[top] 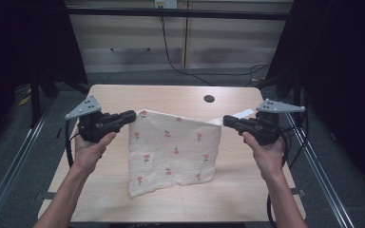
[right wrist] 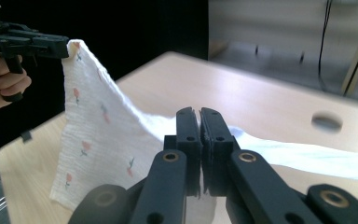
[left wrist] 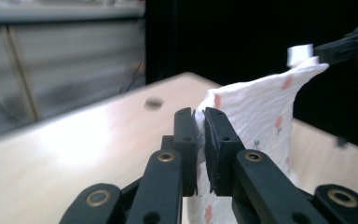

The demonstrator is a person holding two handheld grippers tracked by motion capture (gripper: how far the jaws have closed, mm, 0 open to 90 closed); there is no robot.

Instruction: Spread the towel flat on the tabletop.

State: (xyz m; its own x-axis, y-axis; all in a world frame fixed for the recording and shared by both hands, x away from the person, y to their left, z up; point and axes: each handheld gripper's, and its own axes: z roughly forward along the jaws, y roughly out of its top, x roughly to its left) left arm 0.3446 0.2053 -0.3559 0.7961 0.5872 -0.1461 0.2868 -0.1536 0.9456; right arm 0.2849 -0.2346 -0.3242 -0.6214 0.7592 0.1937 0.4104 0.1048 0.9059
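cloth (top: 173,152) held mid-frame, lower edge resting on surface (top: 171,97) | left gripper (top: 132,116) clamped on upper-left corner | right gripper (top: 227,120) clamped on upper-right corner | top edge stretched left-right between grippers, right corner lower | next move judged: both corners carried together

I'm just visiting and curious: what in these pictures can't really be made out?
- High view: the corners of the cloth pinched by the left gripper and right gripper are covered by the jaws.
- High view: the cloth's back face is turned away from the camera.
- Left gripper view: the hole in the table is blurred.
- Right gripper view: the cloth's lower edge is cut off by the jaws and the frame's bottom.
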